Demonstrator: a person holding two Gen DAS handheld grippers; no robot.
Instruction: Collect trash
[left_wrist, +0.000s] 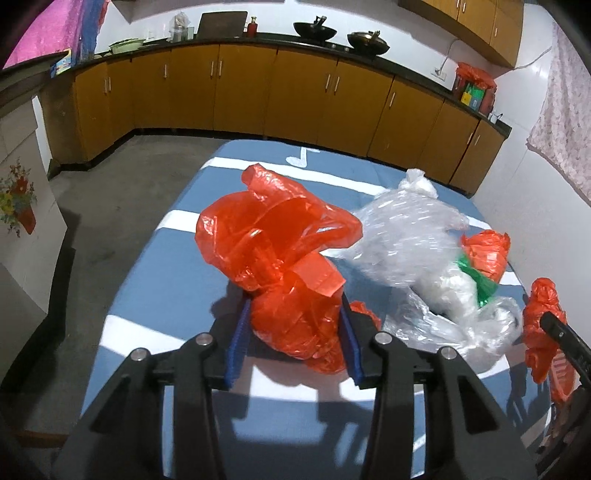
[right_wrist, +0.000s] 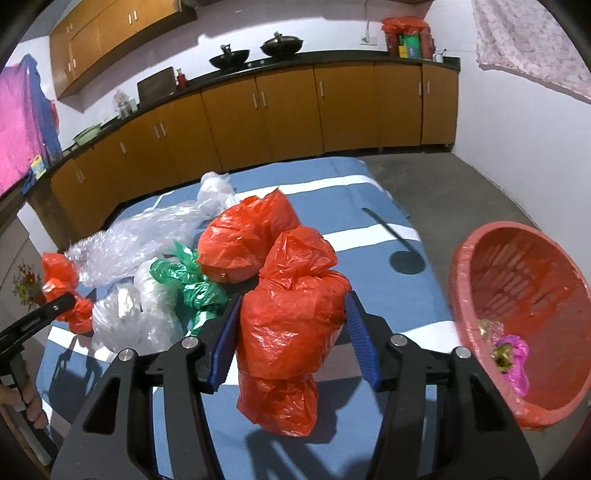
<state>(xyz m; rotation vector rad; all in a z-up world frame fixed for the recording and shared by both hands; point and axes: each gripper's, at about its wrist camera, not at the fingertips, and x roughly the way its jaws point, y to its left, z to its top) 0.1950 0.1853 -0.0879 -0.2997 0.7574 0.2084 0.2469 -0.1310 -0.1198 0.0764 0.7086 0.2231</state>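
A: Where's the trash?
B: Left tongs (left_wrist: 293, 332) clamp a crumpled red plastic bag (left_wrist: 280, 254); right tongs (right_wrist: 293, 341) squeeze a knotted red plastic bag (right_wrist: 291, 325), both over the blue striped bed (left_wrist: 155, 266).

You had three red bags (right_wrist: 291, 314) on the blue sheet, one green bag (right_wrist: 195, 284), one basket (right_wrist: 517, 295), two woks (right_wrist: 229, 59).

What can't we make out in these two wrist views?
- Contents of the red bag in the right gripper: opaque plastic, right wrist view.
- Red basket: far side cut off by the frame edge.
- Clear bag: motion-blurred, left wrist view.
- Right gripper in left view: mostly cut off at the edge.
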